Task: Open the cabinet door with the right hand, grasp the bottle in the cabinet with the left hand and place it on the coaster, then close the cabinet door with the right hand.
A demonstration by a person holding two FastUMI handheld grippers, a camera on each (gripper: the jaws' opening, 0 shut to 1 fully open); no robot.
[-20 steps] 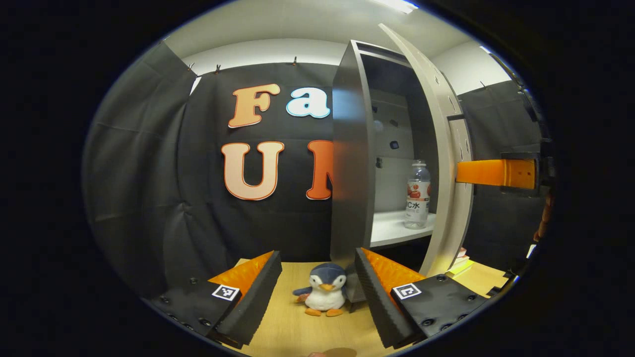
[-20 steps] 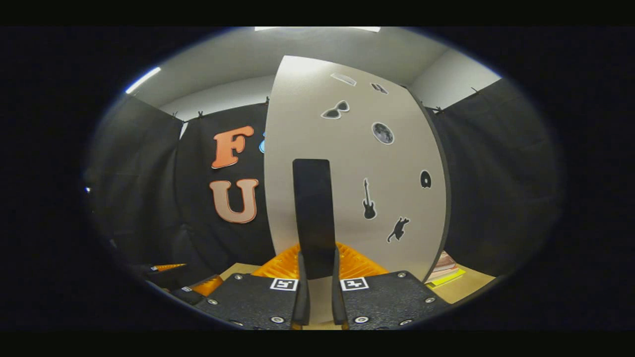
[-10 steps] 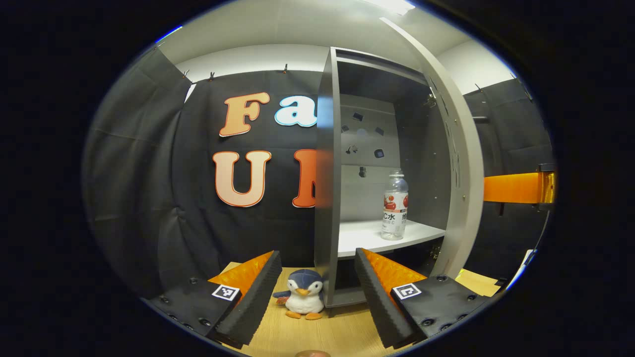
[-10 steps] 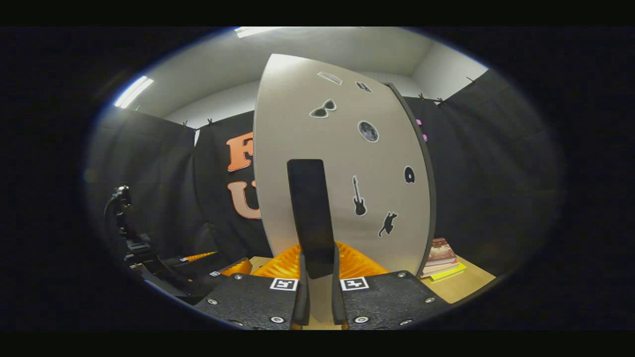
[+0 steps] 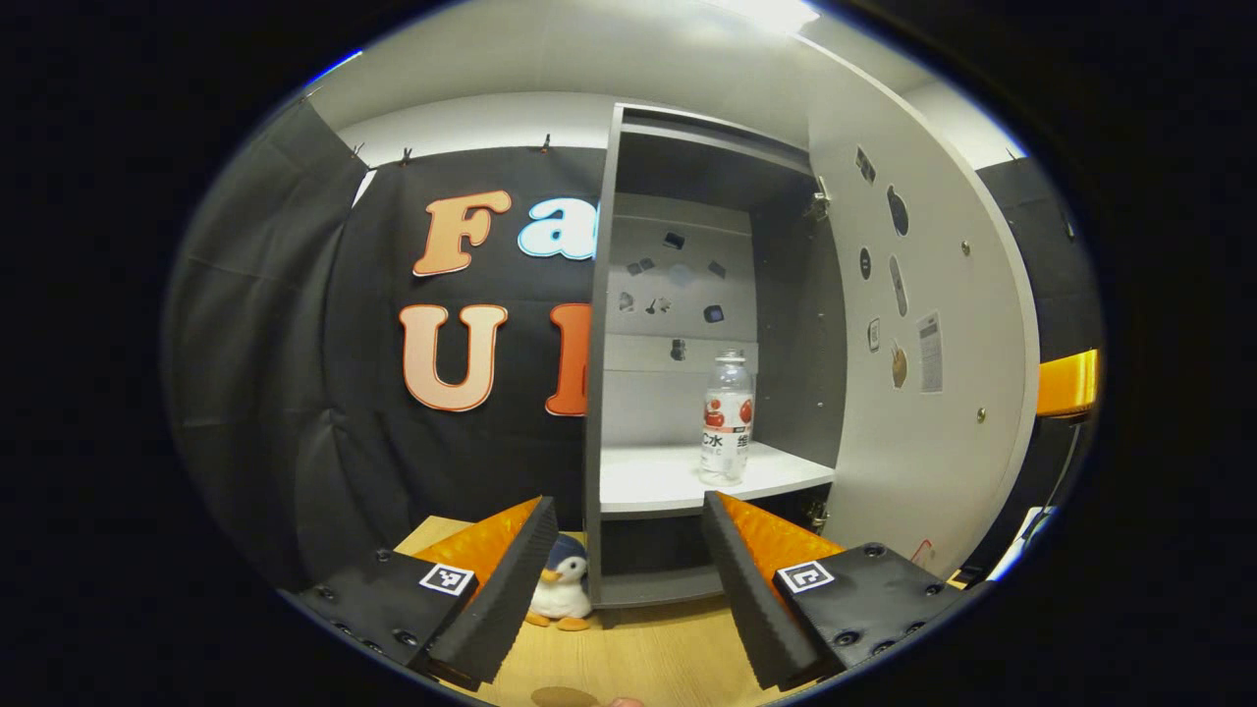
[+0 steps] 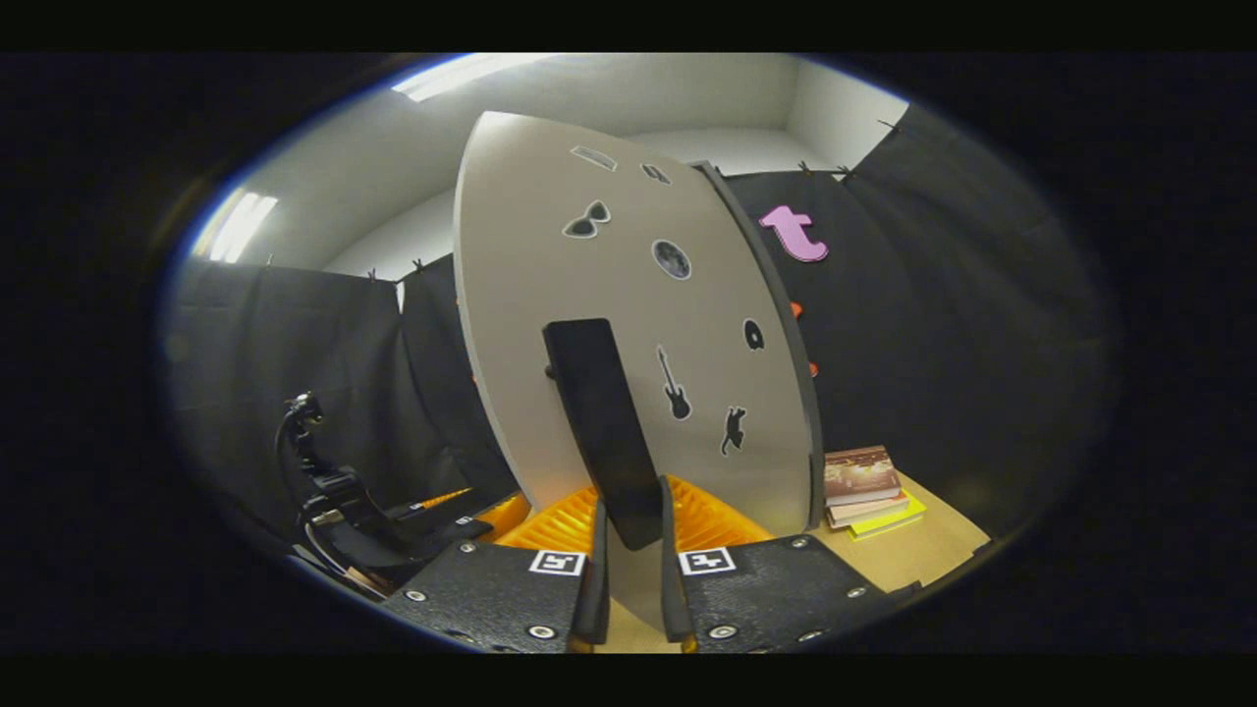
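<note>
Left gripper (image 5: 624, 579) hangs with fingers spread wide, nothing between them. Right gripper (image 6: 633, 589) is clamped on the cabinet door's handle (image 6: 601, 427). Further back, the bottle (image 5: 727, 417) stands upright on the cabinet shelf (image 5: 658, 481), door (image 5: 923, 363) swung open.

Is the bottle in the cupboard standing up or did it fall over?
Standing up. In the left gripper view the bottle stands upright on the white shelf inside the open cabinet, cap on top.

A toy penguin (image 5: 560, 592) and stacked books (image 6: 864, 488) on the table (image 5: 648, 658)
</note>
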